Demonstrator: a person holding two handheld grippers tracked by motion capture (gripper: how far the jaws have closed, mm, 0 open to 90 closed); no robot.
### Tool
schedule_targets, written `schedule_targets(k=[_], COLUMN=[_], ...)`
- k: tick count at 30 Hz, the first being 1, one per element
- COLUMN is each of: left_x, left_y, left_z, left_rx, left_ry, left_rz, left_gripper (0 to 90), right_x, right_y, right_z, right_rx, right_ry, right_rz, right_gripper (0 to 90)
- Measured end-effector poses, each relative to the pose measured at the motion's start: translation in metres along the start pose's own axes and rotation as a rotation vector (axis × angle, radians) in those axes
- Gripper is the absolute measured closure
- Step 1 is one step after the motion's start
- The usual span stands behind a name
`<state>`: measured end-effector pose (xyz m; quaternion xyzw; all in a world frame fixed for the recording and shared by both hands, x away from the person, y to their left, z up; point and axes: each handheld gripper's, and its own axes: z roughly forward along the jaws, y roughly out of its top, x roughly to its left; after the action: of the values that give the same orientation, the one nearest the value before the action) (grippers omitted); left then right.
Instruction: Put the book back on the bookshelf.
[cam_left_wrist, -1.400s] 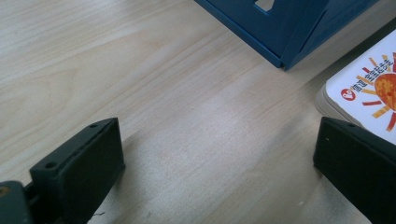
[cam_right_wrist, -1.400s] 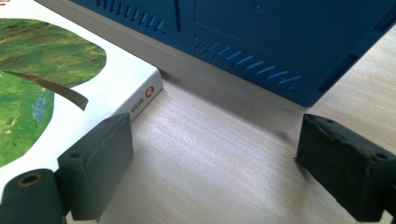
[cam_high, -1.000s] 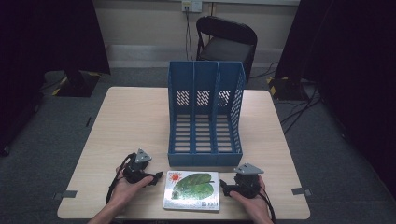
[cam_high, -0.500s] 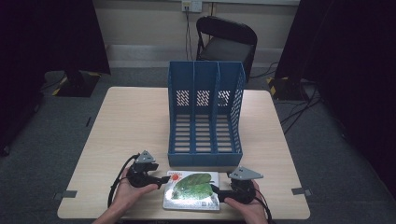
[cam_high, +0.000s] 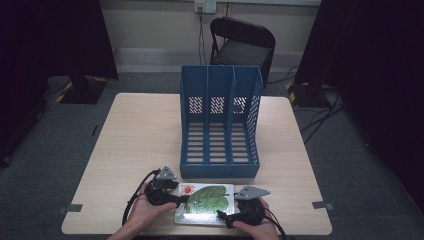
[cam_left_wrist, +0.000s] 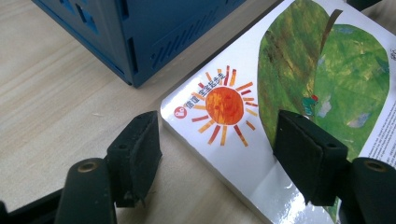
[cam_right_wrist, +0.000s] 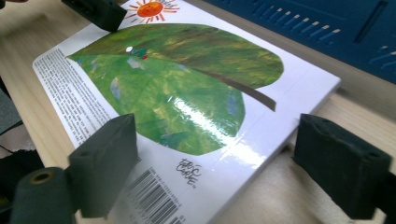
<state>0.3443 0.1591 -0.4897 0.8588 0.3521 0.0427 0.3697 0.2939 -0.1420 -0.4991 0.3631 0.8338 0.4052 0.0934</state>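
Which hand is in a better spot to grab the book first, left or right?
Probably the left. The left gripper has a corner of the book between its open jaws, one pad over the cover, one beside the edge. The right gripper also straddles a corner, but its jaws look wider apart.

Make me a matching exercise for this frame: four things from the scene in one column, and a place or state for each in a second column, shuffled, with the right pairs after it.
Things:
1. book
2. file rack
3. left gripper
4. folding chair

Places or states:
A. on the floor beyond the far edge of the table
B. flat at the near table edge, leaf and sun on its cover
C. blue, three compartments, standing mid-table
D. jaws open astride the book's sun corner

Pairs: 1-B, 2-C, 3-D, 4-A
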Motion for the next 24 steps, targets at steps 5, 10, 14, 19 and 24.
schedule_targets(k=[5,10,14,19,24], left_x=[0.003,0.004,0.002,0.006,0.011], left_y=[0.0,0.0,0.0,0.0,-0.002], left_z=[0.0,0.002,0.004,0.004,0.002], left_rx=[-0.004,-0.014,-0.018,-0.045,-0.067], left_ry=[-0.002,0.01,0.009,-0.04,-0.076], left_rz=[-0.017,-0.019,-0.014,-0.065,-0.122], left_gripper=[31.0,26.8,21.7,22.3,24.6], right_x=[0.0,0.004,0.004,0.003,0.002], right_y=[-0.001,0.0,0.001,0.001,0.001], right_z=[-0.001,0.001,0.002,0.002,0.002], right_rx=[-0.006,0.009,0.014,0.015,0.016], right_ry=[0.037,0.034,0.037,0.041,0.042], right_rz=[0.023,-0.012,-0.02,-0.016,-0.012], right_gripper=[12.9,11.6,11.7,12.4,12.4])
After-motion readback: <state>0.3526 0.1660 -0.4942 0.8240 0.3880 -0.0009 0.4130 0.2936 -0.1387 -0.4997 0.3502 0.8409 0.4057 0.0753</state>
